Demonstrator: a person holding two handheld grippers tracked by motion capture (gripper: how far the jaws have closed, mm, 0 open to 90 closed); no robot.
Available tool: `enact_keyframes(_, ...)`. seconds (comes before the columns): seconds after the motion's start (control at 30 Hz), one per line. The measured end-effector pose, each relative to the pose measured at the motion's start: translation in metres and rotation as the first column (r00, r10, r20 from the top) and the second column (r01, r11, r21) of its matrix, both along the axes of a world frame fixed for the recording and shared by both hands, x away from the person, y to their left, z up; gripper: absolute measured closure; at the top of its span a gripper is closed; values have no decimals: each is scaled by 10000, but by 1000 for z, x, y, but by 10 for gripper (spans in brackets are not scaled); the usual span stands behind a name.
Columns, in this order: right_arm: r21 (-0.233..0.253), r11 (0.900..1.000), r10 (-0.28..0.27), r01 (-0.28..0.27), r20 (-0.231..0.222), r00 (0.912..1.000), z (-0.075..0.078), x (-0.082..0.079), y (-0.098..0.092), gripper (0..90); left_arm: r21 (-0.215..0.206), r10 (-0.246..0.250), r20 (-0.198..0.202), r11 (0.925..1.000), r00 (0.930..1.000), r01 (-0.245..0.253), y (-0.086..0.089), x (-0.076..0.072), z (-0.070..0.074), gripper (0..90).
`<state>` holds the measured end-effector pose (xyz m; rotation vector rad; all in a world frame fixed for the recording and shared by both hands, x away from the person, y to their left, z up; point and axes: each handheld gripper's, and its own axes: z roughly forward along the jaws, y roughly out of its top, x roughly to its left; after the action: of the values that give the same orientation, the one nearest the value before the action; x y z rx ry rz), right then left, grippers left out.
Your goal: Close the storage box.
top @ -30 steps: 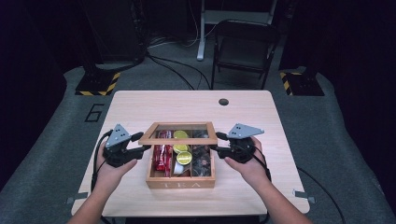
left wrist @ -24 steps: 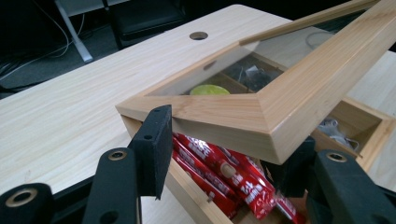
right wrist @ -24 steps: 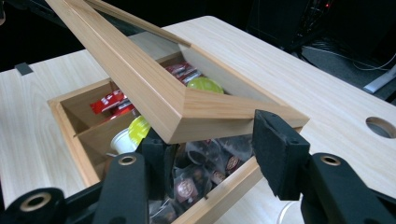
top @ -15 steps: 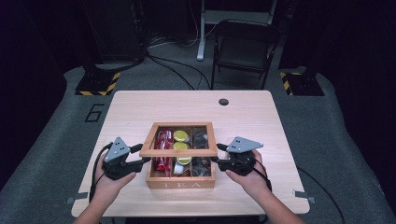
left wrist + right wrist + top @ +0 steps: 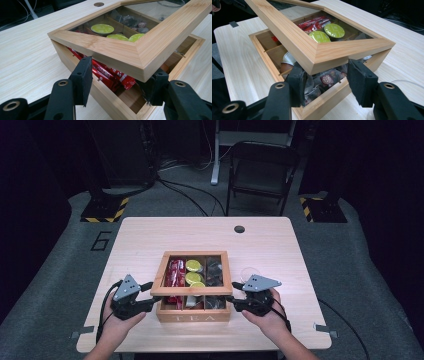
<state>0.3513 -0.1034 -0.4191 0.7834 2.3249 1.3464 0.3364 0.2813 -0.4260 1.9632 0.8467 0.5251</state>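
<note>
Wooden tea box (image 5: pixel 194 314) sits near the front edge of the surface (image 5: pixel 150 232), midway between its left and right edges, with "TEA" on its front wall. Its glass-paned lid (image 5: pixel 191 275) is off the box and held above it, shifted toward the rear so the front compartments lie uncovered in the high view. The left tool (image 5: pixel 145 295) is at the lid's front left corner and the right tool (image 5: pixel 235 292) at its front right corner, a hand behind each. In the left gripper view the lid's corner (image 5: pixel 140 60) lies between the left tool's (image 5: pixel 117 82) black jaws, which stand apart around the frame; whether the pads press the wood I cannot tell. The right gripper view shows the same: the right tool's (image 5: pixel 325 80) jaws spread on either side of the lid's corner, contact unclear. Inside the box are red packets (image 5: pixel 175 272) in the left column, green-topped capsules (image 5: pixel 194 266) in the middle and dark wrapped pieces (image 5: pixel 215 270) on the right.
</note>
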Motion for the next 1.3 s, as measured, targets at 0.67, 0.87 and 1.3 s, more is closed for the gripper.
enact_keyframes(0.67, 246, 9997, 57, -50, -300, 9995, -12, -12, -4, 561, -136, -28, -286, 9999, 9996, 24, 1, -5, -16, 478)
enact_keyframes(0.87, 359, 9993, 139, -120, -522, 9985, -18, -13, -6, 585, -105, -55, -332, 9999, 9994, 51, 0, -6, -20, 478)
enact_keyframes(1.3, 270, 9996, 123, -111, -456, 9989, -26, -17, -4, 538, 161, -127, -486, 9998, 9987, 135, 0, -8, -30, 478)
